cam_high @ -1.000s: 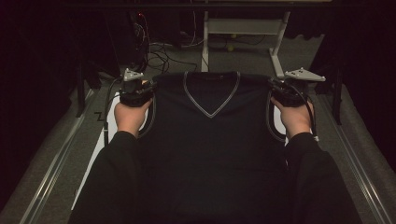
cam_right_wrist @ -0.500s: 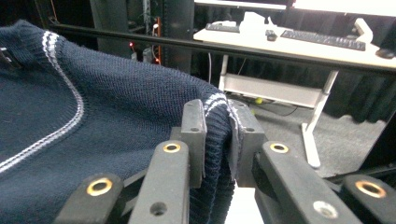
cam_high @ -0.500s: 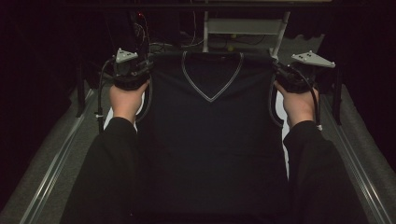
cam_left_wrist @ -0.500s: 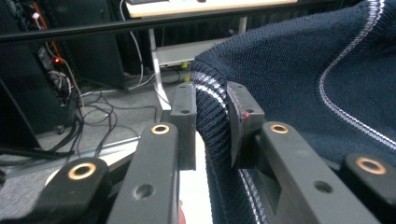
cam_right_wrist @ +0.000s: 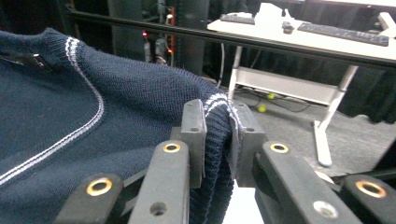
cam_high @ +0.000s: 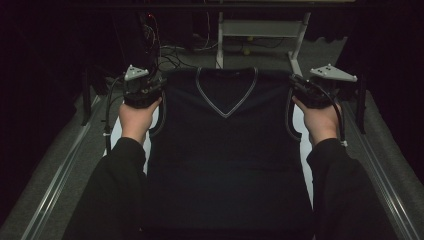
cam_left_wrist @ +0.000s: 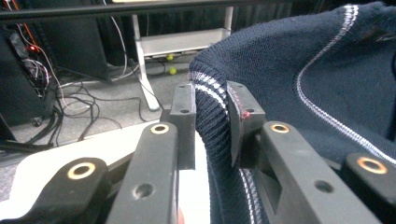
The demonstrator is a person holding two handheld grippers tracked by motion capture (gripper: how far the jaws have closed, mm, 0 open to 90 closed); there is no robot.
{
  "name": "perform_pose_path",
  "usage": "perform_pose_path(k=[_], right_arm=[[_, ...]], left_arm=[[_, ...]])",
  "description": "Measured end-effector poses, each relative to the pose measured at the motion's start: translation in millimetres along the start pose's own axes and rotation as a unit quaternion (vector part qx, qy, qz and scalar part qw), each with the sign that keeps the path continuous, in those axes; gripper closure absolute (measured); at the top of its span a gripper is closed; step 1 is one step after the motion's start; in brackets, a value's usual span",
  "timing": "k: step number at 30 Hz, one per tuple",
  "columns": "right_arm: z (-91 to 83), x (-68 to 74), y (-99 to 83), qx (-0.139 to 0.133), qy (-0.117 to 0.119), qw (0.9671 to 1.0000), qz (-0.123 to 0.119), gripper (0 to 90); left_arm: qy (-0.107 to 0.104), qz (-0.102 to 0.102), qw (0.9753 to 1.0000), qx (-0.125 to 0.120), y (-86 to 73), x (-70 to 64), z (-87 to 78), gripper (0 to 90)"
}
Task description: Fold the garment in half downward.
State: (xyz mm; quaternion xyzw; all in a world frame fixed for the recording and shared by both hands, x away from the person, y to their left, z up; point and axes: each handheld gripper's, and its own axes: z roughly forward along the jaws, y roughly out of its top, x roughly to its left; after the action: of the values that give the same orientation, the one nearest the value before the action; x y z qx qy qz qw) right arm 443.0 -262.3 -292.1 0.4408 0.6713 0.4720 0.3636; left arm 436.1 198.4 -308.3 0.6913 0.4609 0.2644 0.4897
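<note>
A navy knitted V-neck vest (cam_high: 227, 150) with white-striped trim hangs stretched between my two grippers, its hem low at the near side. My left gripper (cam_high: 150, 89) is shut on the vest's left shoulder; the ribbed armhole edge (cam_left_wrist: 211, 122) is pinched between its jaws (cam_left_wrist: 212, 123). My right gripper (cam_high: 302, 89) is shut on the right shoulder, with the striped edge (cam_right_wrist: 219, 135) clamped between its jaws (cam_right_wrist: 219, 140). Both hands hold the shoulders level, well forward over the table.
A white table surface (cam_high: 117, 132) shows beside the vest, with metal rails (cam_high: 60, 175) along both sides. Beyond the table stand a white desk frame (cam_high: 260, 30), tangled cables (cam_high: 165, 52) and small yellow-green balls (cam_left_wrist: 172, 71) on the grey floor.
Both grippers have moved forward and up with the vest's shoulders, and the vest has been pulled farther away and stretched out longer.
</note>
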Motion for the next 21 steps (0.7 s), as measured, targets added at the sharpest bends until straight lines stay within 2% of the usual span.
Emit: perform_pose_path(k=[6,10,12,14,15,16,21], right_arm=[[-26.7,2.9,-29.2,-0.011,0.025,0.9996,0.006,78.9],[-47.5,7.4,-49.9,-0.021,0.047,0.9986,0.012,78.9],[-57.3,11.3,-61.5,-0.022,0.055,0.9982,0.01,78.9],[-71.9,17.4,-82.3,-0.019,0.071,0.9973,0.007,78.9],[-71.9,17.4,-82.3,-0.019,0.071,0.9973,0.007,78.9],[-77.0,19.2,-90.1,-0.017,0.078,0.9968,0.008,78.9],[-100.7,26.7,-134.4,0.006,0.107,0.9942,0.012,78.9]], left_arm=[[-0.031,0.007,0.9995,-0.005,-29.7,-9.7,-26.8,71.3],[-0.043,0.01,0.999,-0.01,-52.6,-18.4,-44.6,71.2],[-0.049,0.018,0.9986,-0.003,-68.1,-24.9,-52.7,71.2],[-0.055,0.02,0.9983,0.002,-79.8,-28.3,-59.1,71.2],[-0.058,0.021,0.9981,0.005,-86.4,-29.8,-62.8,71.2],[-0.061,0.021,0.9979,0.007,-93.2,-31.0,-66.8,71.3],[-0.081,0.023,0.9958,0.035,-131.4,-39.2,-81.7,71.3]])
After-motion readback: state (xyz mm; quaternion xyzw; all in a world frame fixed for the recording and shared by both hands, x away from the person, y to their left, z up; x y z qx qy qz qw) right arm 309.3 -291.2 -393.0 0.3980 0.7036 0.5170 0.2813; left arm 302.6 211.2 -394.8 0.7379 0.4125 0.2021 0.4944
